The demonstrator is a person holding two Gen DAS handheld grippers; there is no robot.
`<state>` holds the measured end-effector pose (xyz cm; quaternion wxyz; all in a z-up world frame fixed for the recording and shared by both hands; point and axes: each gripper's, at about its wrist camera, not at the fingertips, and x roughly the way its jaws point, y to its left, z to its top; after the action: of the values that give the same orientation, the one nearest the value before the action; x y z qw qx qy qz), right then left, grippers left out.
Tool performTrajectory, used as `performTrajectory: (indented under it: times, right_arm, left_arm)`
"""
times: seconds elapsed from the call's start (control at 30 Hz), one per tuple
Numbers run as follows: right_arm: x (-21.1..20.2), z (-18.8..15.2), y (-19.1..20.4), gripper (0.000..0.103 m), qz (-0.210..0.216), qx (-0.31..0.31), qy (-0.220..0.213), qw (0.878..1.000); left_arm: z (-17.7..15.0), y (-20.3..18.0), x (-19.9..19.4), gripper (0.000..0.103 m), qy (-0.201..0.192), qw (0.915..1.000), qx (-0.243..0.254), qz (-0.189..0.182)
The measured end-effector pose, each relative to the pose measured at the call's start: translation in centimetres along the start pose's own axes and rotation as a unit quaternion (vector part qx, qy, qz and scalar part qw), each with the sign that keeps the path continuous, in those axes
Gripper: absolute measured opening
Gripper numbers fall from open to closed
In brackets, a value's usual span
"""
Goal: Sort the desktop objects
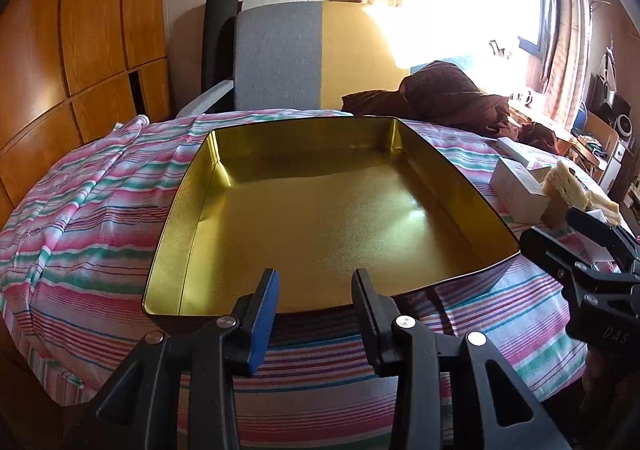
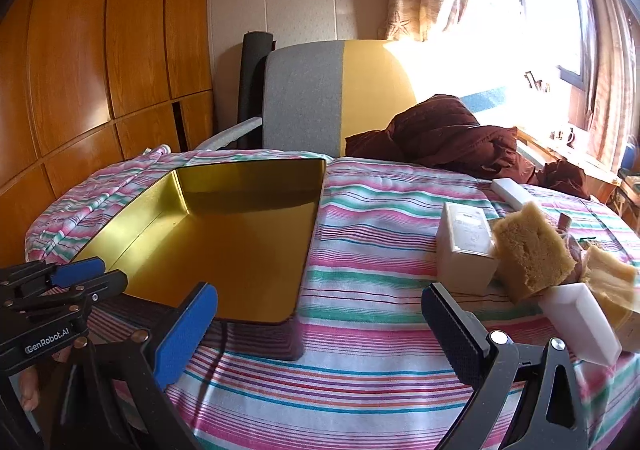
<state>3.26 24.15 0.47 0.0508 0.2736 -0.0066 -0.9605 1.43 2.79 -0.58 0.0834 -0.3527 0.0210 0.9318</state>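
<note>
Left gripper [image 1: 314,292]: jaws held apart, empty, at the near rim of the shallow gold rectangular tin tray [image 1: 200,210].
Right gripper [image 2: 320,314]: jaws spread wide, empty.
White cardboard box [image 2: 466,250]: stood right of tray, touching the yellow porous sponge block [image 2: 528,250].

Gold-lined tin [image 1: 320,218] on pink, teal and white striped cloth [image 1: 92,218]; tan sponge [image 2: 532,250]; white box [image 2: 466,250]
</note>
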Motion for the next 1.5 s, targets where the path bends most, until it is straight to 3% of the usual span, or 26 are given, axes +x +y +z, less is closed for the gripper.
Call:
performTrajectory:
  times: [0.17, 0.3, 0.47, 0.53, 0.7, 0.87, 1.0, 1.2, 1.5]
  right_arm:
    - [-1.4, -0.5, -4.6, 0.103, -0.026, 0.041, -0.008, 0.999]
    - [-2.9, -1.3, -8.8, 0.103, -0.061, 0.080, -0.011, 0.995]
    - [-4.6, -2.0, -13.2, 0.103, -0.097, 0.119, -0.016, 0.988]
    - [-5.0, -2.0, -14.5, 0.103, -0.105, 0.133, -0.016, 0.985]
    - [-6.1, -1.9, -17.3, 0.103, -0.106, 0.169, -0.020, 0.980]
    - [-6.9, -1.5, -17.6, 0.103, -0.085, 0.159, -0.021, 0.983]
    - [-7.3, -1.1, -17.1, 0.103, -0.075, 0.142, -0.025, 0.987]
    - [-7.9, -0.9, -17.0, 0.103, -0.064, 0.131, -0.026, 0.989]
    - [-8.6, -1.8, -19.0, 0.103, -0.045, 0.167, -0.027, 0.985]
  left_arm:
    - [-0.4, -2.8, -0.5, 0.039, -0.002, 0.9976, 0.038, -0.058]
    - [-1.1, -6.2, -1.1, 0.039, -0.008, 0.9903, 0.090, -0.106]
    - [-2.0, -9.9, -1.4, 0.040, -0.001, 0.9754, 0.150, -0.162]
    - [-2.2, -11.1, -1.3, 0.046, 0.004, 0.9678, 0.170, -0.185]
    - [-2.9, -14.3, -0.8, 0.047, 0.020, 0.9486, 0.218, -0.229]
    - [-3.7, -16.3, 0.3, 0.047, 0.045, 0.9325, 0.250, -0.257]
    - [-3.8, -16.5, 1.5, 0.047, 0.072, 0.9291, 0.243, -0.269]
    - [-3.9, -16.0, 2.2, 0.047, 0.087, 0.9305, 0.228, -0.274]
    - [-3.3, -14.1, 3.7, 0.052, 0.116, 0.9256, 0.138, -0.333]
